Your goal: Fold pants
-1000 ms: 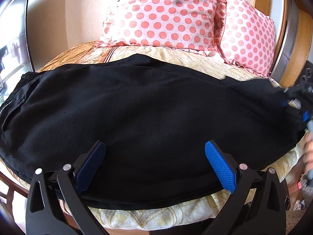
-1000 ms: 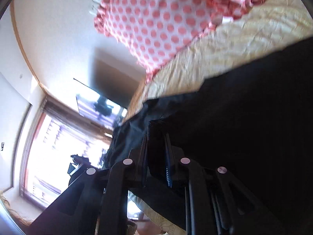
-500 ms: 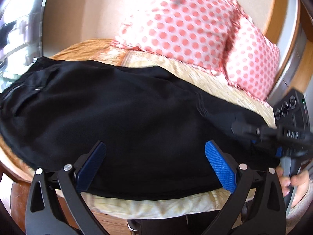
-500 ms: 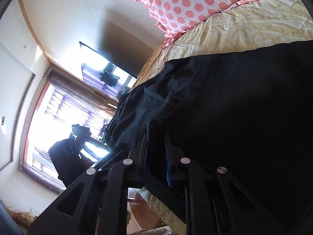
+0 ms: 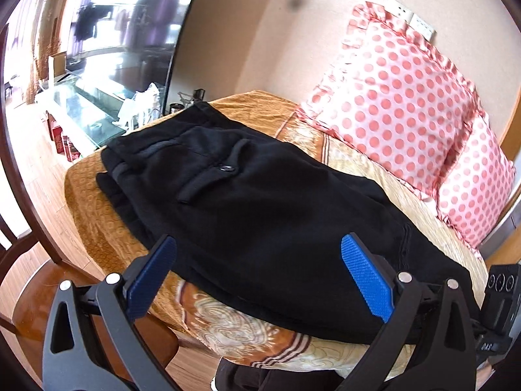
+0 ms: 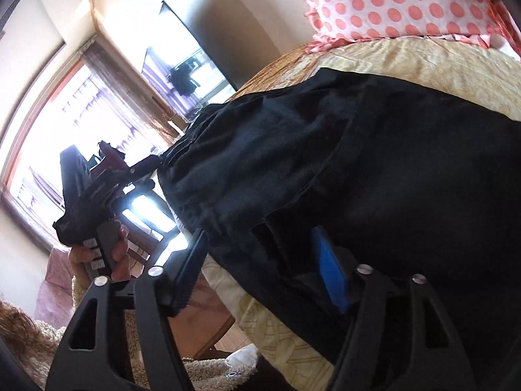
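Note:
Black pants (image 5: 260, 195) lie folded lengthwise on the gold bedcover (image 5: 97, 215), waistband and buttoned back pocket (image 5: 224, 167) at the far left. My left gripper (image 5: 257, 244) hovers open over their near edge, nothing between its blue pads. In the right wrist view the pants (image 6: 390, 163) fill the middle. My right gripper (image 6: 260, 233) has its jaws opening wide around a fold of the fabric, and the pads do not press on it. The left gripper (image 6: 97, 189) shows there too, held by a hand beyond the waistband.
Two pink polka-dot pillows (image 5: 407, 97) lean at the back of the bed. A dark screen and glass cabinet (image 5: 97, 65) stand left of it. A wooden chair (image 5: 32, 293) sits below the near edge. A bright window (image 6: 65, 114) and fluffy rug (image 6: 49, 342) lie beyond.
My right gripper's jaws have opened and let go of the black fabric they pinched. Both grippers have swung and rolled toward the waistband end of the pants.

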A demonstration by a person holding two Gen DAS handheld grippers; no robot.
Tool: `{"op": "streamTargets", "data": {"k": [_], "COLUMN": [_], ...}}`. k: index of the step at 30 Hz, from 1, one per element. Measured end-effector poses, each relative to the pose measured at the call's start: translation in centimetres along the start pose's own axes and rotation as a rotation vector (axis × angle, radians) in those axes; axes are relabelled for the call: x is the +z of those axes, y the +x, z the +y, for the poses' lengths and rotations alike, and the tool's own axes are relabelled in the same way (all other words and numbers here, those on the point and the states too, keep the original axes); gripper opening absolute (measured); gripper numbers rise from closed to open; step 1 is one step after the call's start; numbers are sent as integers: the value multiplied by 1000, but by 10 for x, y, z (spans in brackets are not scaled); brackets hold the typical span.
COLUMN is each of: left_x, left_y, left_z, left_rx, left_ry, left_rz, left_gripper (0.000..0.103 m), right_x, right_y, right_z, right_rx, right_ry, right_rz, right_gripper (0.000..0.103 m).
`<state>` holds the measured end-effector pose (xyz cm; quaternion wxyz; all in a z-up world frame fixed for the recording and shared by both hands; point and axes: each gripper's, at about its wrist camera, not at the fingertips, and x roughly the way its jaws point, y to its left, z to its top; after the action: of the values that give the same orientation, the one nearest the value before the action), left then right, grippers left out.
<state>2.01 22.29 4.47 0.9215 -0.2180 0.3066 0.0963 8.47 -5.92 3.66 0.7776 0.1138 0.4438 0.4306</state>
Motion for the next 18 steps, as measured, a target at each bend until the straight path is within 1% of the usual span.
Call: {"op": "streamTargets", "data": {"k": [3, 5, 8, 10, 13, 15, 18], "left_x": [6, 9, 16, 22, 28, 32, 36], "left_y": [-5, -5, 1, 7, 13, 15, 22], "left_z": [19, 35, 56, 69, 84, 88, 94], "left_rx": [27, 25, -16, -64, -112, -115, -120], "left_ry": [-61, -122, -226, -296, -387, -407, -443], "left_rz": [-9, 7, 60, 99, 117, 116, 142], "left_gripper": [101, 101, 101, 101, 100, 100, 100], "right_x": [-5, -9, -10, -11, -13, -14, -12], "right_y": [5, 5, 3, 0, -2, -3, -2], "right_z": [15, 19, 17, 14, 13, 12, 12], "right_rx": [-36, -48, -26, -5, 8, 11, 17], "right_ry": [-80, -107, -97, -85, -91, -95, -96], "right_rz": [13, 10, 4, -1, -2, -3, -5], "right_gripper": [75, 76, 76, 76, 76, 77, 77]}}
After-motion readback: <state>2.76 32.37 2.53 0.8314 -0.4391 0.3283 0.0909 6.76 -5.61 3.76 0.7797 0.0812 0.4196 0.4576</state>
